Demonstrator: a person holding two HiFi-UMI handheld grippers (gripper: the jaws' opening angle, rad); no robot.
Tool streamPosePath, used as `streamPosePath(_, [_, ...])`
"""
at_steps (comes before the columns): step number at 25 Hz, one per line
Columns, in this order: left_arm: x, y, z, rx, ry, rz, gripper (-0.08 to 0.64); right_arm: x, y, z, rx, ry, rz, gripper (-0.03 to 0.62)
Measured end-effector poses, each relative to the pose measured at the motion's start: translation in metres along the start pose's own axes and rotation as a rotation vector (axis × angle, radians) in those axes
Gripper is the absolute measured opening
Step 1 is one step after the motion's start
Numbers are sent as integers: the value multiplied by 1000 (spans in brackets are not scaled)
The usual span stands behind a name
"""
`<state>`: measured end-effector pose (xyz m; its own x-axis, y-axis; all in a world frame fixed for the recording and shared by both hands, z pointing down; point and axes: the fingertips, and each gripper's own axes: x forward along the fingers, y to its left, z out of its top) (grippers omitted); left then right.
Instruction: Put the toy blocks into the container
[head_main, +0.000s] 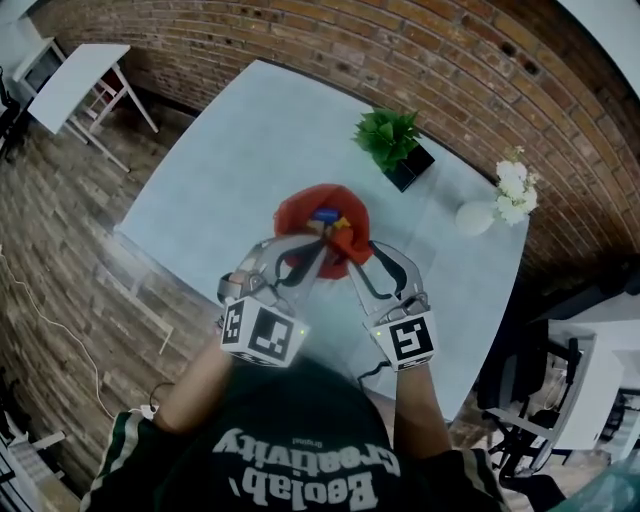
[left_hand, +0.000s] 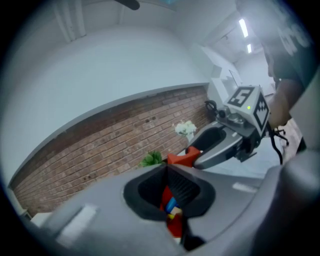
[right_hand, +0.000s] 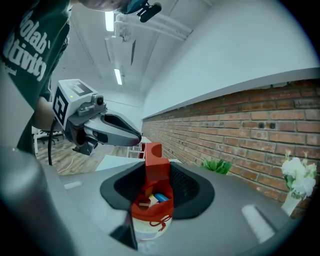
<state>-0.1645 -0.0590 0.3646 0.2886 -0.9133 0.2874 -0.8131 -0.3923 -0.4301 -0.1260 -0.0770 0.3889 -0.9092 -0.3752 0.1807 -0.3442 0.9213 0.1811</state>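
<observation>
We note right gripper (right_hand: 157, 176) grasping red block (right_hand: 154, 159) above red bag (right_hand: 151, 218) holding blocks (right_hand: 159, 198), left gripper (left_hand: 168, 171) clenched empty alongside, near table (head_main: 250, 150) edge.

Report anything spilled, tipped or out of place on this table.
Nothing stands out: the red bag is upright with the blocks inside, none lie on the table, and the potted plant and flower vase stand upright.

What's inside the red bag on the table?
A blue block, a yellow block and a pale block lie on top inside the red bag. Anything deeper is covered by them and the bag's wall, so I can't count more.
</observation>
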Motion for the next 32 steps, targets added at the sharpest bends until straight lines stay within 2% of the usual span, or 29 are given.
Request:
streamPosePath(5, [0, 8, -10, -13, 2, -5, 3, 23, -2, -7, 8, 48, -13, 145])
streamPosePath(7, [1, 11, -11, -18, -2, -6, 3, 30, -6, -5, -2, 59, -32, 51])
streamPosePath(28, [3, 20, -18, -21, -11, -25, 3, 40, -4, -6, -35, 75, -48, 51])
streamPosePath(29, [3, 21, -18, -21, -11, -24, 3, 40, -3, -5, -45, 78, -46, 47])
streamPosePath(30, [3, 21, -18, -21, -10, -23, 3, 40, -2, -5, -57, 84, -45, 8])
streamPosePath(32, [3, 21, -19, -19, -7, -23, 3, 40, 0, -6, -79, 96, -41, 8])
